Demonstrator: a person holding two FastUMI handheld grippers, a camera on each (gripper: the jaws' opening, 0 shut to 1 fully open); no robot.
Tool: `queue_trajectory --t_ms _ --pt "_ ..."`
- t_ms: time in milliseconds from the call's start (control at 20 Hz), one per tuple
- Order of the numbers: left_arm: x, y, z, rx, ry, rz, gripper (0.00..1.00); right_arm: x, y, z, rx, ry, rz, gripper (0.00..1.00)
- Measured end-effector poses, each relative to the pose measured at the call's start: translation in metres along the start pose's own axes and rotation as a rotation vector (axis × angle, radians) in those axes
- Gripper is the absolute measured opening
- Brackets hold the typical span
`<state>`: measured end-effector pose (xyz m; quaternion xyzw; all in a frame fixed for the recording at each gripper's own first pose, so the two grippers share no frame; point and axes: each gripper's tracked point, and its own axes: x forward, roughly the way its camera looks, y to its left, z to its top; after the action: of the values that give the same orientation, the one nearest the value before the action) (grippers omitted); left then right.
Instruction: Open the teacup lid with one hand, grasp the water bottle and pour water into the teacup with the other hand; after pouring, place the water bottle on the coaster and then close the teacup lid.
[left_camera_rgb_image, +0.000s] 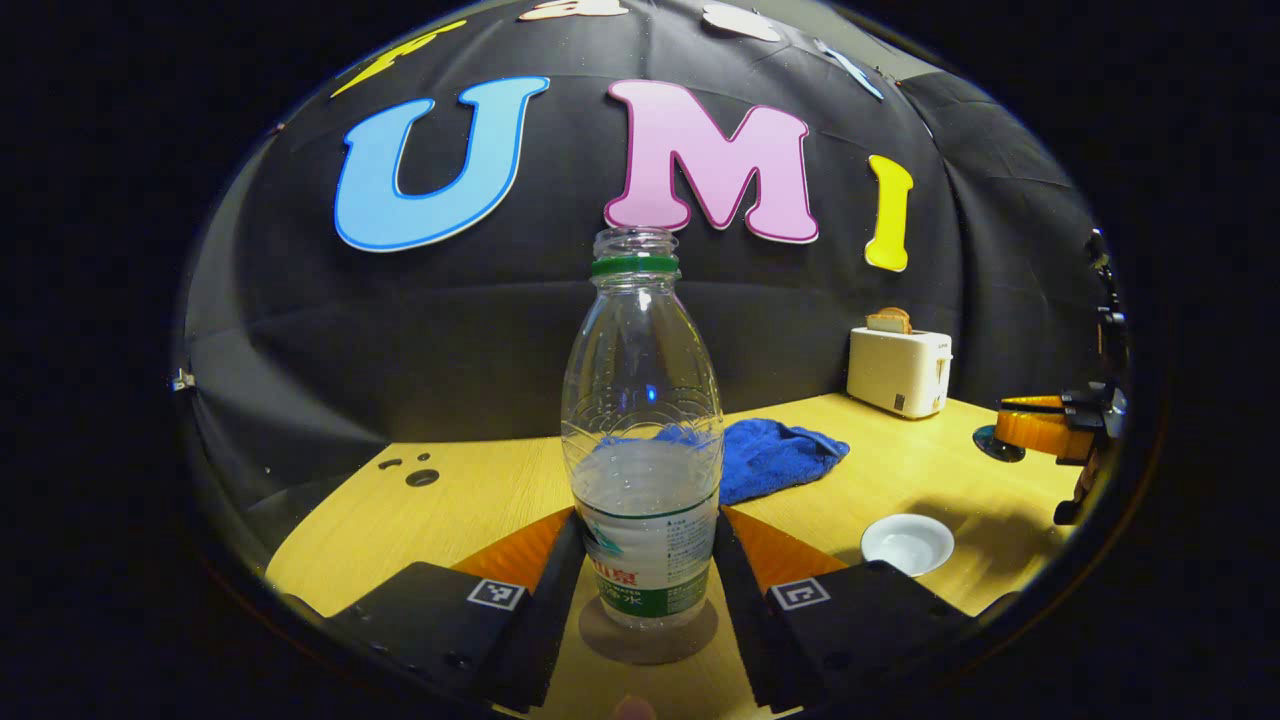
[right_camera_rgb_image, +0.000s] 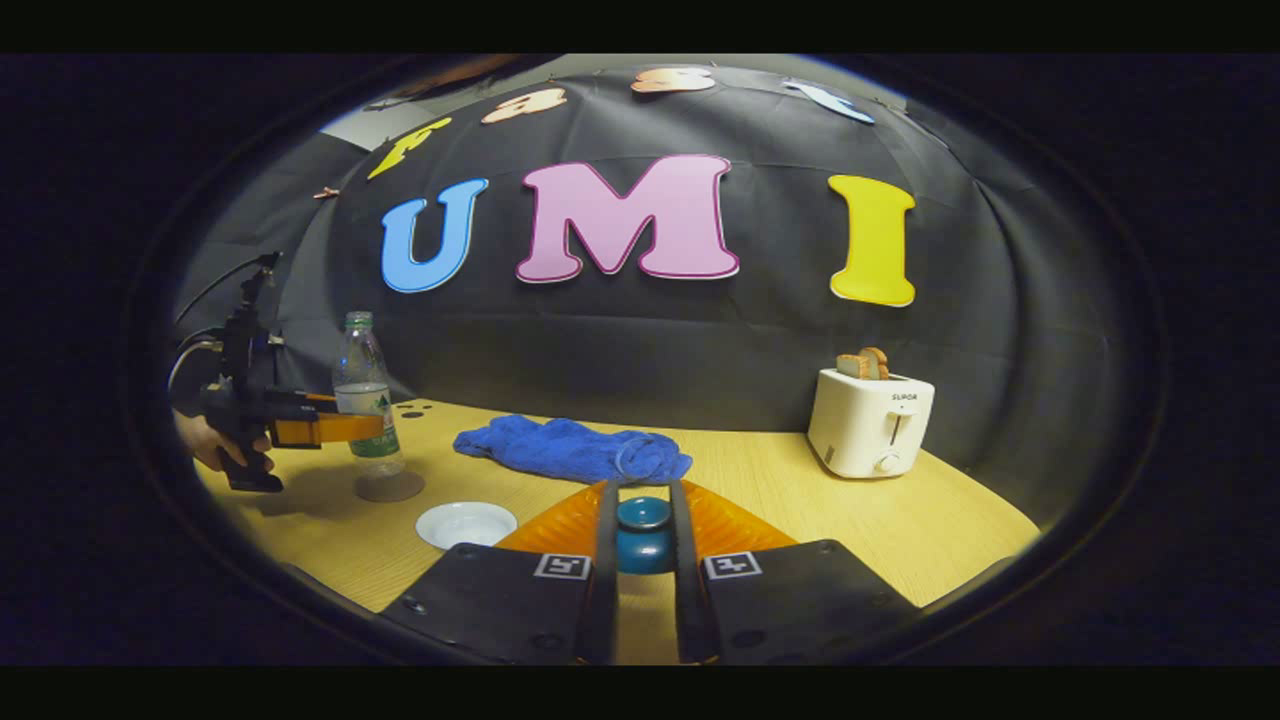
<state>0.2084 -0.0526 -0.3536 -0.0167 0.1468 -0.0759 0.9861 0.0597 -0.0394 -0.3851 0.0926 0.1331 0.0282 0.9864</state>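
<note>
In the left gripper view, the uncapped water bottle (left_camera_rgb_image: 645, 440) is stood upright on the coaster (left_camera_rgb_image: 650, 640) between the left gripper's (left_camera_rgb_image: 645, 590) jaws, which are set close against its sides. In the right gripper view, the blue teacup (right_camera_rgb_image: 643, 535) is framed between the right gripper's (right_camera_rgb_image: 643, 560) narrowly parted jaws, though contact cannot be told; a white saucer (right_camera_rgb_image: 466, 524) is seen on the bench (right_camera_rgb_image: 900, 540) left of them.

Wooden worktop (right_camera_rgb_image: 800, 500)
Bottle (right_camera_rgb_image: 366, 400) on coaster (right_camera_rgb_image: 390, 487) left; saucer (right_camera_rgb_image: 466, 524) near; blue cloth (right_camera_rgb_image: 570, 448) centre; toaster (right_camera_rgb_image: 870, 420) far right.

Clear plastic bottle (left_camera_rgb_image: 642, 440) (perhaps glossy)
</note>
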Motion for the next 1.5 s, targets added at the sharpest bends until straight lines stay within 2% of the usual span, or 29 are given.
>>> queue_trajectory --t_ms 200,250,350,400,450,500,550,650,700,950,1150,1200,1250,1350,1400,1450,1500 --pt "-0.005 0.007 -0.018 -0.032 0.023 0.003 0.75 0.003 0.000 -0.001 -0.005 0.008 0.002 0.27" --pt "-0.003 0.008 -0.022 -0.035 0.031 0.004 0.76 0.003 0.001 -0.002 -0.004 0.010 0.003 0.22" --pt "-0.002 0.011 -0.023 -0.043 0.027 0.009 0.78 0.004 0.001 -0.003 -0.003 0.012 0.004 0.22" --pt "-0.002 0.010 -0.022 -0.047 0.025 0.007 0.78 0.004 0.002 -0.003 -0.003 0.012 0.004 0.31" --pt "-0.002 0.010 -0.023 -0.053 0.025 0.004 0.80 0.005 0.002 -0.003 -0.002 0.013 0.006 0.22" --pt "-0.002 0.009 -0.024 -0.059 0.027 0.002 0.80 0.005 0.003 -0.004 -0.002 0.014 0.006 0.27" --pt "-0.002 0.008 -0.026 -0.065 0.031 0.000 0.81 0.005 0.004 -0.003 -0.002 0.014 0.007 0.27" --pt "-0.004 0.009 -0.026 -0.070 0.027 0.006 0.92 0.006 0.004 -0.002 -0.003 0.012 0.009 0.26" --pt "-0.005 0.009 -0.025 -0.072 0.022 0.006 0.93 0.006 0.005 -0.002 -0.003 0.014 0.009 0.26" --pt "-0.010 0.006 -0.028 -0.065 0.041 -0.010 0.94 0.007 0.010 0.004 0.011 0.003 0.019 0.27" --pt "-0.021 0.006 -0.046 -0.039 0.094 -0.018 0.94 0.011 0.031 0.014 0.037 -0.017 0.058 0.27" --pt "-0.027 0.007 -0.050 -0.032 0.106 -0.015 0.94 0.012 0.038 0.016 0.043 -0.023 0.072 0.22" --pt "-0.032 0.009 -0.052 -0.026 0.112 -0.012 0.94 0.013 0.046 0.018 0.046 -0.025 0.087 0.27" --pt "-0.045 0.010 -0.056 -0.019 0.121 -0.004 0.94 0.015 0.062 0.018 0.052 -0.025 0.120 0.27" --pt "-0.052 0.010 -0.057 -0.017 0.124 -0.002 0.94 0.016 0.071 0.017 0.056 -0.023 0.137 0.22" --pt "-0.060 0.011 -0.058 -0.015 0.125 0.006 0.94 0.018 0.079 0.015 0.060 -0.018 0.152 0.27" --pt "-0.068 0.012 -0.057 -0.016 0.124 0.015 0.94 0.019 0.086 0.012 0.064 -0.013 0.165 0.27"
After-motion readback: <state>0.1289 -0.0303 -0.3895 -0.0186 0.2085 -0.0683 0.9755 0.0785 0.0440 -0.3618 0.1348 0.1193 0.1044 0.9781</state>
